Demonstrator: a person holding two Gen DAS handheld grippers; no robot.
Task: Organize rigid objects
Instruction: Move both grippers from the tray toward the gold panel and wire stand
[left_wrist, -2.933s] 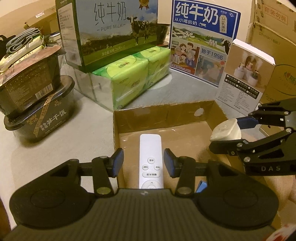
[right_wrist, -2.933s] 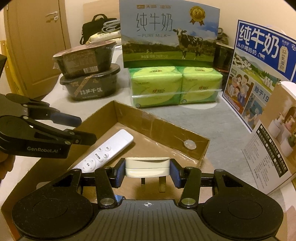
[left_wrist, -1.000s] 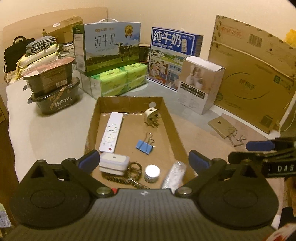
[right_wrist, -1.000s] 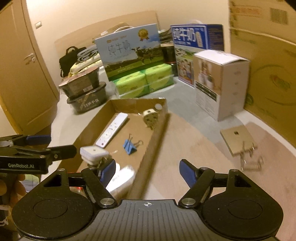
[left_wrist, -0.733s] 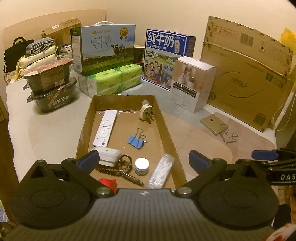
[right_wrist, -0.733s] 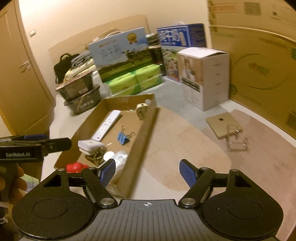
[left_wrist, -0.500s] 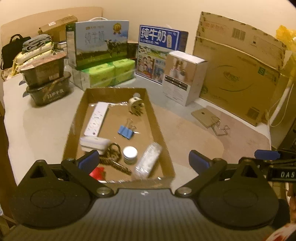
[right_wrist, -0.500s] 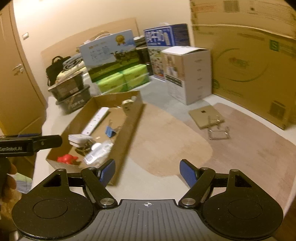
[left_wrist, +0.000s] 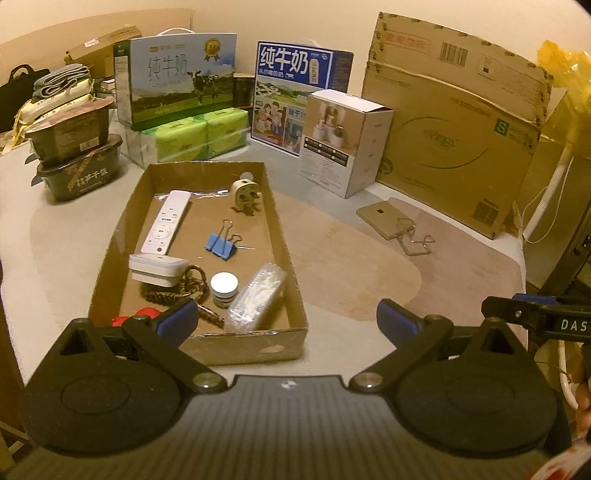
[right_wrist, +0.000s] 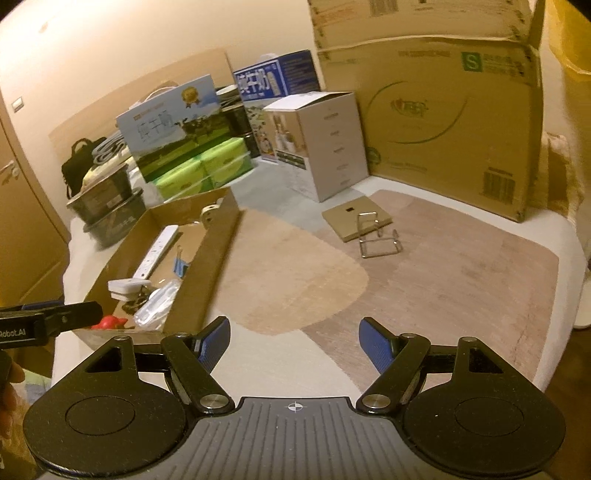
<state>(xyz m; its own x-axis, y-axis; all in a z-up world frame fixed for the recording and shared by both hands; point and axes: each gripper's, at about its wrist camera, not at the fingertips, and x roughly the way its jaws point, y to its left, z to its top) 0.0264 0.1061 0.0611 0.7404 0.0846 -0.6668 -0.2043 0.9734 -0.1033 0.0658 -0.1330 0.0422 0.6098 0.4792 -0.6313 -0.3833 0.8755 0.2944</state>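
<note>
A shallow cardboard tray (left_wrist: 284, 236) (right_wrist: 218, 240) holds a white remote (left_wrist: 166, 221), a plug adapter (left_wrist: 245, 194), a blue binder clip (left_wrist: 221, 245), a white box (left_wrist: 157, 269), a braided key strap (left_wrist: 184, 291), a small white-lidded jar (left_wrist: 224, 290), a clear plastic packet (left_wrist: 256, 295) and a red item (left_wrist: 142, 315). Outside it, on the mat to the right, lie a tan square plate (left_wrist: 384, 218) (right_wrist: 356, 218) and a bent wire clip (left_wrist: 415, 240) (right_wrist: 378, 238). My left gripper (left_wrist: 286, 321) hangs open in front of the tray's near wall. My right gripper (right_wrist: 293, 341) is open over the bare mat, empty.
Milk cartons (left_wrist: 177, 77), green tissue packs (left_wrist: 192, 136), stacked dark food bowls (left_wrist: 74, 155), a white product box (left_wrist: 343, 144) and a large cardboard carton (left_wrist: 454, 122) line the back. A door (right_wrist: 22, 206) stands at the left. The surface edge drops off at the right.
Both grippers have drawn back from the tray, so more of the room shows. The right view has swung right toward the mat and rolled. Both stay open and empty.
</note>
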